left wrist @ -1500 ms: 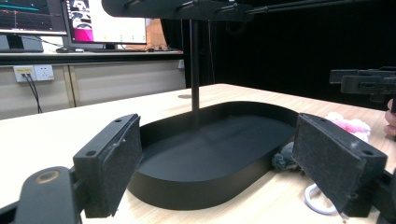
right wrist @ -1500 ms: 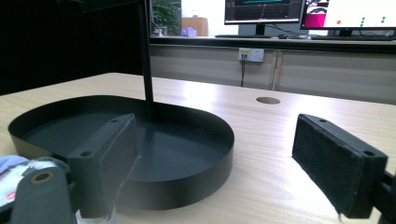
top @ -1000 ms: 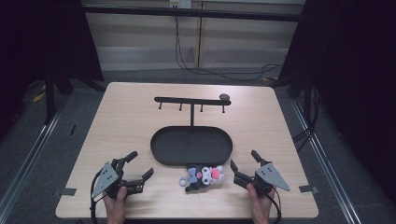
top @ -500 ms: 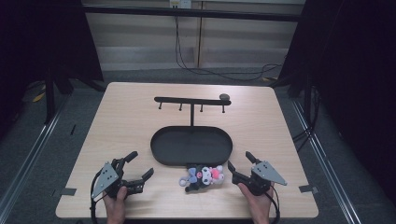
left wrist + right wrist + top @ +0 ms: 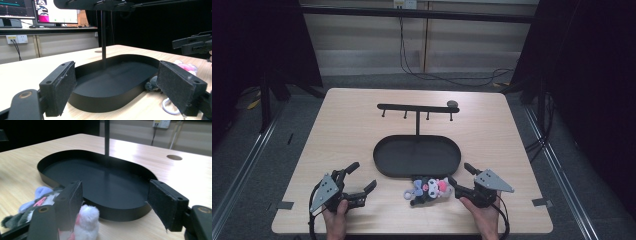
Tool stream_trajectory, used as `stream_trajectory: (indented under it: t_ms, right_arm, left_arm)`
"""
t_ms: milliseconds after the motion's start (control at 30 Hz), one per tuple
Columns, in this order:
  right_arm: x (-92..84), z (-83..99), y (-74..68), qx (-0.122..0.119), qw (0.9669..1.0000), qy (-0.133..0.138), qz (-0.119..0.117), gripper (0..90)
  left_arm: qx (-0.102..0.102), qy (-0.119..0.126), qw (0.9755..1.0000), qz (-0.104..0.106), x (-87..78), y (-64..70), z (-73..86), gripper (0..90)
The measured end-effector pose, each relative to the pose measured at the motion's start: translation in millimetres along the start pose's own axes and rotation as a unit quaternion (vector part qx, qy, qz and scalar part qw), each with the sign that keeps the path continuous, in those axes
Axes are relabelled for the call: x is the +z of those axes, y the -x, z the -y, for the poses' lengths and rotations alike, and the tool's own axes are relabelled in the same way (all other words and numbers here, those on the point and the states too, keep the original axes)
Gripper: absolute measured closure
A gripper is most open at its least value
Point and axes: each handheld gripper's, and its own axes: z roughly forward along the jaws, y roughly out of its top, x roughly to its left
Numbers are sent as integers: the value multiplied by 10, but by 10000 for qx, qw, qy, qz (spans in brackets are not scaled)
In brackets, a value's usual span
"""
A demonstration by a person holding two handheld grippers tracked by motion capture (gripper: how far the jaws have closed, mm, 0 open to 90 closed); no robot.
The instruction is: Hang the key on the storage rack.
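A bundle of small plush toys (image 5: 427, 189), pink, white, grey and pale blue, lies on the table just in front of a black oval tray (image 5: 384, 167). My right gripper (image 5: 459, 173) sits right of the bundle and points at it. Its jaws have just been closing and still stand apart. In the right gripper view (image 5: 115, 205) the plush (image 5: 85, 222) lies beside the left jaw with only its white tip inside the gap, and no pad presses on it. My left gripper (image 5: 365, 174) rests open at the front left, with nothing between its pads (image 5: 120, 85).
A black T-shaped stand (image 5: 417, 107) with several hooks rises from the tray's far side. A white ring (image 5: 170, 108) of the plush lies on the wood near the tray wall (image 5: 105, 100). A round hole (image 5: 174, 157) is in the tabletop beyond the tray.
My right gripper has slid a little left, up to the plush bundle, and its jaws have narrowed. The left gripper has stayed put.
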Motion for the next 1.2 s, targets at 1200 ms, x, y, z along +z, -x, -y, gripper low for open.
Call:
stream_trajectory:
  t_ms: [1200]
  right_arm:
    - [418,-886,-190,-830,9649,-1780,-1743,473]
  left_arm:
    - [0,3,10000,4,0,0,0,156]
